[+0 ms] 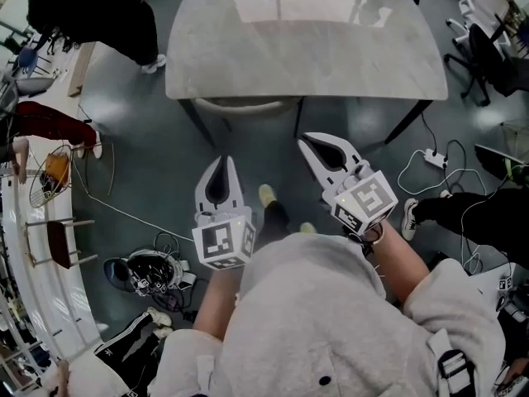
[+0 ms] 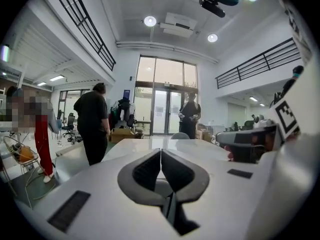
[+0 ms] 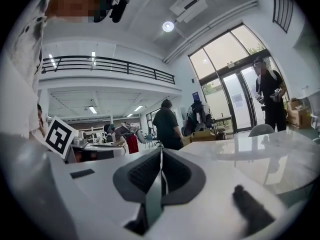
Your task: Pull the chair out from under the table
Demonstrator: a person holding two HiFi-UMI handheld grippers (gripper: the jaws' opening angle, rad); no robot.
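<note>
Under the white marble-look table [image 1: 306, 48] sits a chair, of which only the curved pale backrest [image 1: 248, 104] shows below the near edge. My left gripper [image 1: 223, 162] hangs over the grey floor short of that backrest, shut and empty. My right gripper [image 1: 306, 141] is a little further forward, near the dark table leg [image 1: 298, 118], also shut with nothing in it. Neither touches the chair. In the left gripper view the shut jaws [image 2: 160, 153] point across the tabletop [image 2: 135, 145]. The right gripper view shows its shut jaws [image 3: 160, 153] the same way.
A person in black [image 1: 99, 15] stands at the table's far left corner. Another in red trousers [image 1: 50, 122] is at the left. Cables and a power strip [image 1: 436, 157] lie on the floor at right, a tangle of gear [image 1: 149, 273] at lower left. An office chair [image 1: 483, 56] stands at right.
</note>
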